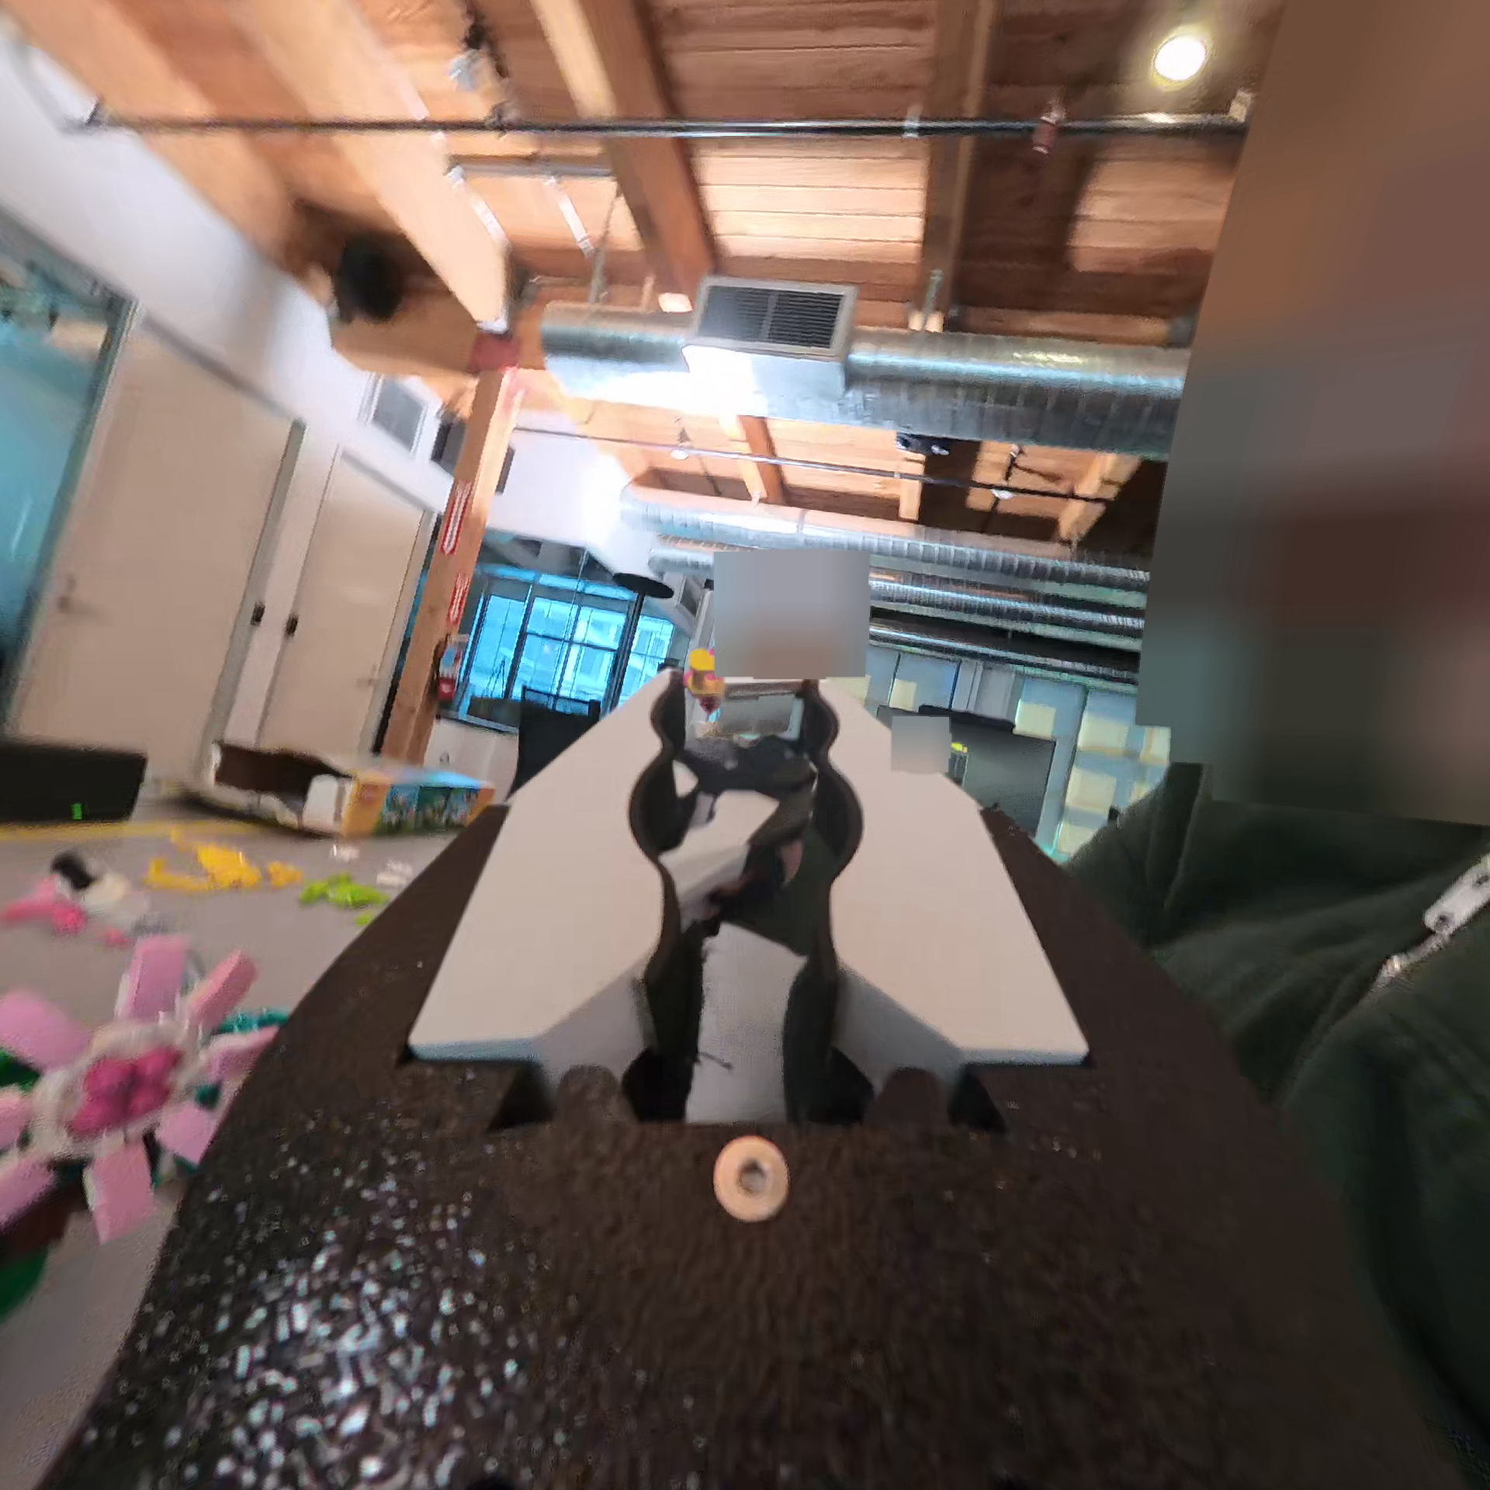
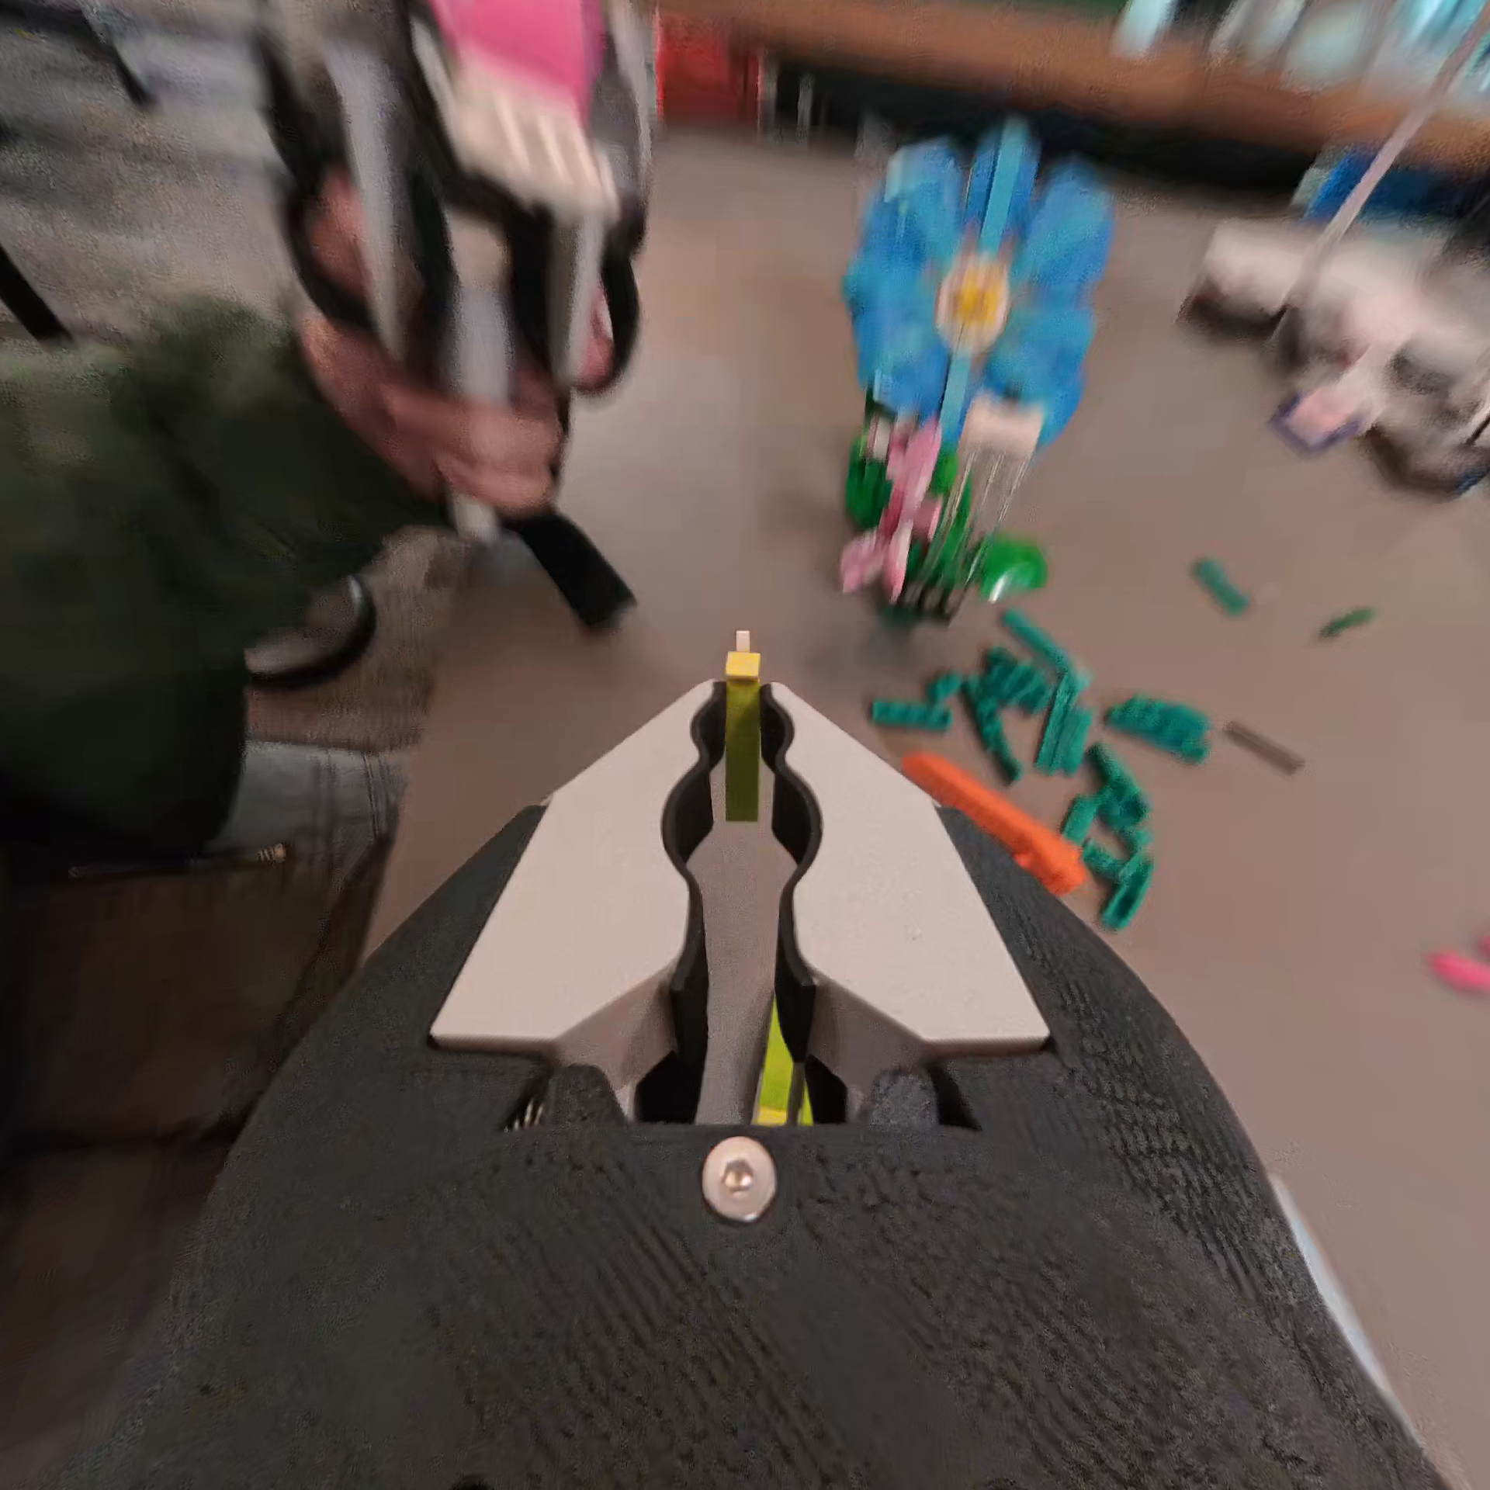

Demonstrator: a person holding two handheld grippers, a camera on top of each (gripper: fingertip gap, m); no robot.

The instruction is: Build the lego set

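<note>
Currently the right gripper (image 2: 743,685) has its jaws pinched narrow on a lime-green stem piece (image 2: 742,758), which stands upright between the tips; a small yellow block and a white stub (image 2: 743,655) cap its top just past them. Right of the gripper, on the floor (image 2: 726,403), lies a scatter of teal pieces (image 2: 1072,726), with an orange bar (image 2: 1000,822) between them and the gripper. Beyond the teal scatter stands a blurred blue flower (image 2: 975,298) on green stems with pink blooms at its base.

The left gripper (image 1: 738,685) points upward toward the ceiling. Its jaws stand a moderate gap apart, and a small pink-and-yellow piece (image 1: 704,673) sits against the left fingertip; I cannot tell whether it is clamped. Left of this gripper sits a pink flower (image 1: 121,1088); farther back lie yellow pieces (image 1: 218,867) and lime pieces (image 1: 343,891). Behind those an opened set box (image 1: 379,798) lies on its side; contents not discernible.
</note>
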